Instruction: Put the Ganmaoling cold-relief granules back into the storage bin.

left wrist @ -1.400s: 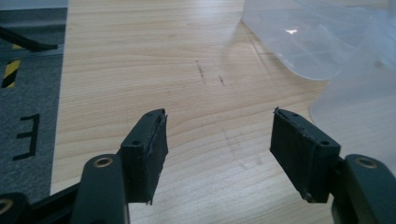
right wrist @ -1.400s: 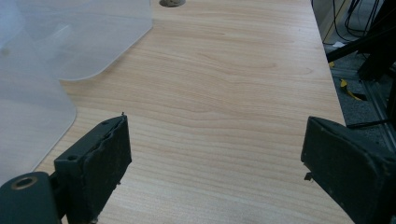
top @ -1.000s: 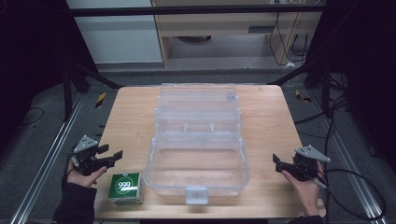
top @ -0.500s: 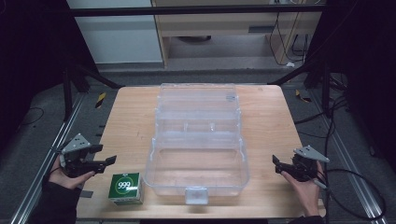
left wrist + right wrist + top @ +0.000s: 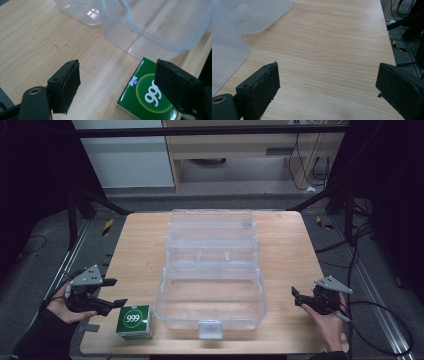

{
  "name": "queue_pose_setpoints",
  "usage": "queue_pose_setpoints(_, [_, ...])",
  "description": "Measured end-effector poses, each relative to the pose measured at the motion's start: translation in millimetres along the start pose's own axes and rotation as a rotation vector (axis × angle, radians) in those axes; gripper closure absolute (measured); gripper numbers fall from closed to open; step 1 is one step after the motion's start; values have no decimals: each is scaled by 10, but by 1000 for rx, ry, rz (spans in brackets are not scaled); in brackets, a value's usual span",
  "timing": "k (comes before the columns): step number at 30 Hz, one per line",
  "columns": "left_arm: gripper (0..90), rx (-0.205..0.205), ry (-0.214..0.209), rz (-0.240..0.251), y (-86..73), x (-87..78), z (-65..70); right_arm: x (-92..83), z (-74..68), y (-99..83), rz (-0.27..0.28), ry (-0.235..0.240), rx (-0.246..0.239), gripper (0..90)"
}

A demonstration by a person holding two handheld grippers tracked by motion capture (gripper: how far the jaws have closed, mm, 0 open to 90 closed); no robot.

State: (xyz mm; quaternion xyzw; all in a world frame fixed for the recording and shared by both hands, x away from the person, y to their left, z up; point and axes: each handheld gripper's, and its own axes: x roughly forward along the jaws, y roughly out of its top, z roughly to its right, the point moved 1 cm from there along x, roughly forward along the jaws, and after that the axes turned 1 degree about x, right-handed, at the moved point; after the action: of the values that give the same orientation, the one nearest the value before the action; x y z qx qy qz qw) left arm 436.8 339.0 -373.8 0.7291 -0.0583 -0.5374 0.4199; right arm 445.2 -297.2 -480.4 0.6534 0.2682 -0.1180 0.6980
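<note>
A clear plastic box (image 5: pixel 212 285) with its lid swung open toward the back sits in the middle of the wooden table (image 5: pixel 135 250). A small green carton marked 999 (image 5: pixel 134 321) lies near the front left edge, just left of the box. My left gripper (image 5: pixel 114 292) is open beside the carton, at the table's left edge. In the left gripper view the carton (image 5: pixel 147 96) lies under the right jaw, with the box wall (image 5: pixel 150 32) beyond. My right gripper (image 5: pixel 296 297) is open at the front right, with bare wood between its jaws (image 5: pixel 327 90).
The table's left and right edges drop to a dark floor with metal rails (image 5: pixel 372 285) and cables (image 5: pixel 380 315). A cabinet (image 5: pixel 125 155) and a shelf unit (image 5: pixel 250 145) stand behind the table. Black frame struts (image 5: pixel 95 200) flank the back corners.
My left gripper has drifted outward to the left and slightly back from the green carton. The right gripper has stayed where it was.
</note>
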Motion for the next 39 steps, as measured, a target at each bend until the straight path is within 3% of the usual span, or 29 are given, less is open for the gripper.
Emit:
queue_pose_setpoints(5, [182, 69, -52, -30, 18, -6, 54, 7, -4, -6, -8, 1, 0, 49])
queue_pose_setpoints(13, [146, 152, -91, -108, 25, 16, 115, 12, -8, -11, -11, 2, -9, 46])
queue_pose_setpoints(29, [128, 269, -168, -199, 52, 114, 253, 25, -14, -16, -22, 7, -17, 36])
queue_pose_setpoints(39, [104, 305, -192, -250, 29, 217, 305, 34, -15, -21, -30, 12, -21, 33])
